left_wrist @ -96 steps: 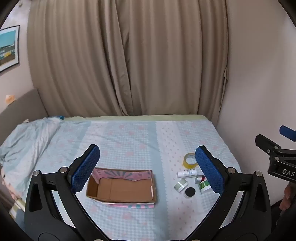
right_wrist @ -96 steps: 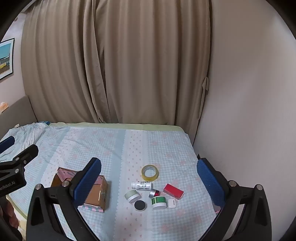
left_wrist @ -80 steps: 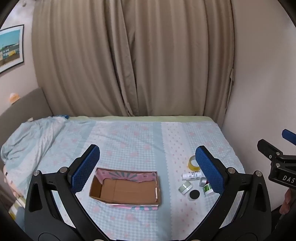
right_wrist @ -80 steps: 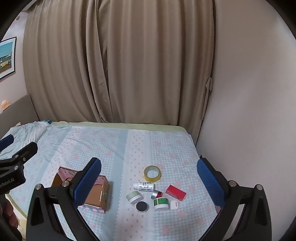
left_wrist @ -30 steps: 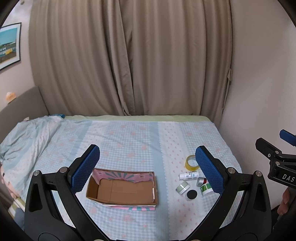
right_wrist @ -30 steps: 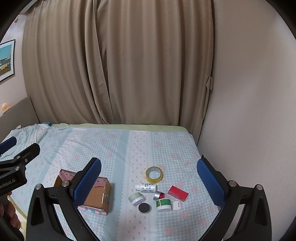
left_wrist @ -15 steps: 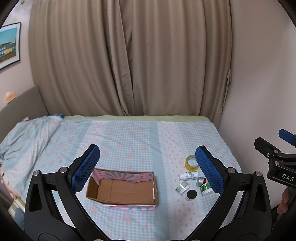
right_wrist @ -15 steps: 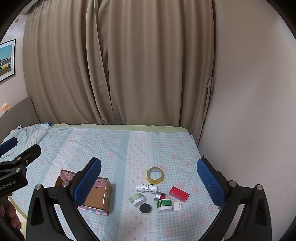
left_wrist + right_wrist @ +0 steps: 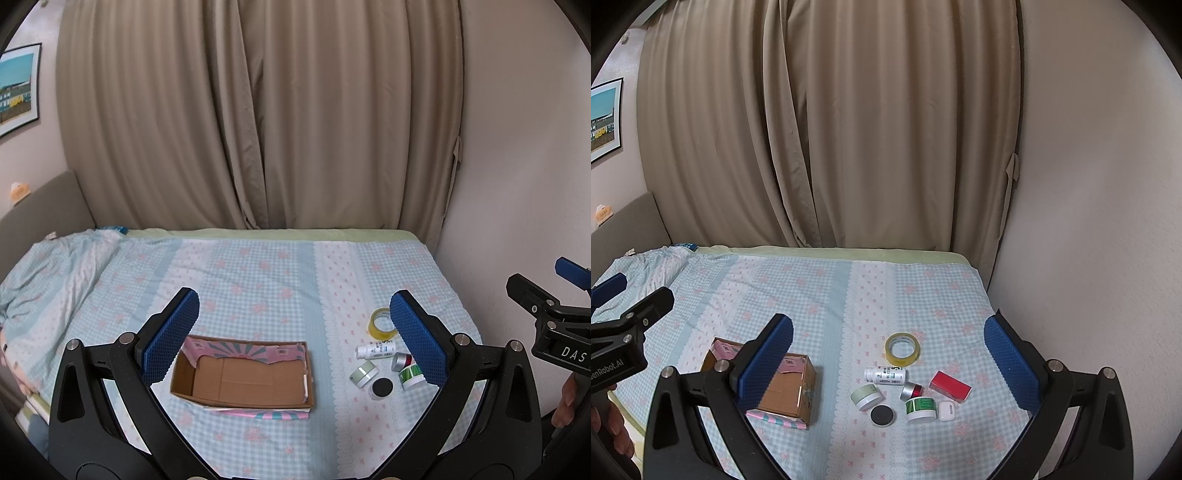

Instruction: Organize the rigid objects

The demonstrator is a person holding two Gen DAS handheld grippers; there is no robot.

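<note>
An open cardboard box (image 9: 243,380) with pink flaps lies empty on the bed; it also shows in the right wrist view (image 9: 790,387). Right of it sits a cluster: a yellow tape roll (image 9: 902,348), a white bottle (image 9: 885,375), a pale green jar (image 9: 865,396), a black disc (image 9: 882,414), a green-labelled jar (image 9: 921,408), a red box (image 9: 950,386), a white earbud case (image 9: 946,410) and a small silver-red can (image 9: 911,390). My left gripper (image 9: 295,334) is open and empty above the box. My right gripper (image 9: 888,356) is open and empty above the cluster.
The bed (image 9: 258,280) has a blue checked sheet with a rumpled blanket (image 9: 48,273) at the left. Beige curtains (image 9: 258,129) hang behind it. A wall (image 9: 1089,221) borders the bed's right edge. A grey headboard (image 9: 40,206) stands at the left.
Both views shift only slightly. The box and the cluster lie where they were. Both grippers stay open and empty.
</note>
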